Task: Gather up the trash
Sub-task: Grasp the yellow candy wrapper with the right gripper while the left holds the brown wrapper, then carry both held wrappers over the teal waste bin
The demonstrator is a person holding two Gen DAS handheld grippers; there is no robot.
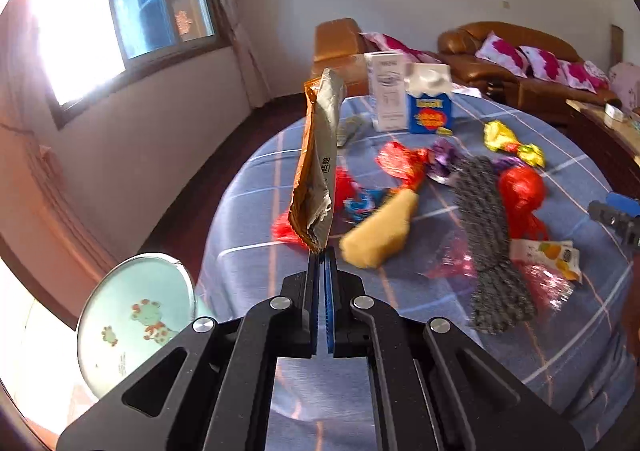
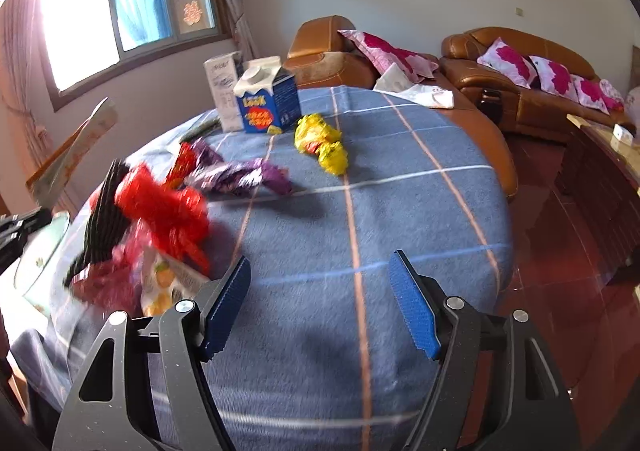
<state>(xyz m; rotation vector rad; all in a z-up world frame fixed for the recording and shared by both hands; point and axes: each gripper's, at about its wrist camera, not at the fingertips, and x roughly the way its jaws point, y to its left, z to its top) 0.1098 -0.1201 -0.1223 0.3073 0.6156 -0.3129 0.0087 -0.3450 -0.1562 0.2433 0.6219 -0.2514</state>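
Note:
My left gripper (image 1: 323, 251) is shut on a torn brown and grey paper envelope (image 1: 318, 159), held upright above the near left edge of the table; it also shows in the right wrist view (image 2: 72, 155). My right gripper (image 2: 320, 263) is open and empty above the blue plaid tablecloth (image 2: 380, 219). Trash lies on the cloth: a red plastic bag (image 2: 164, 211), purple wrappers (image 2: 240, 175), a yellow wrapper (image 2: 320, 141), a fruit snack packet (image 2: 164, 283), a blue milk carton (image 2: 268, 101) and a white box (image 1: 386, 91). A yellow sponge-like lump (image 1: 380, 231) lies near the left gripper.
A grey knitted cloth (image 1: 488, 243) lies among the trash. A round glass-topped stool with a frog print (image 1: 136, 319) stands left of the table. Brown leather sofas with pink pillows (image 2: 520, 67) stand behind. A wooden cabinet (image 2: 600, 155) is at the right.

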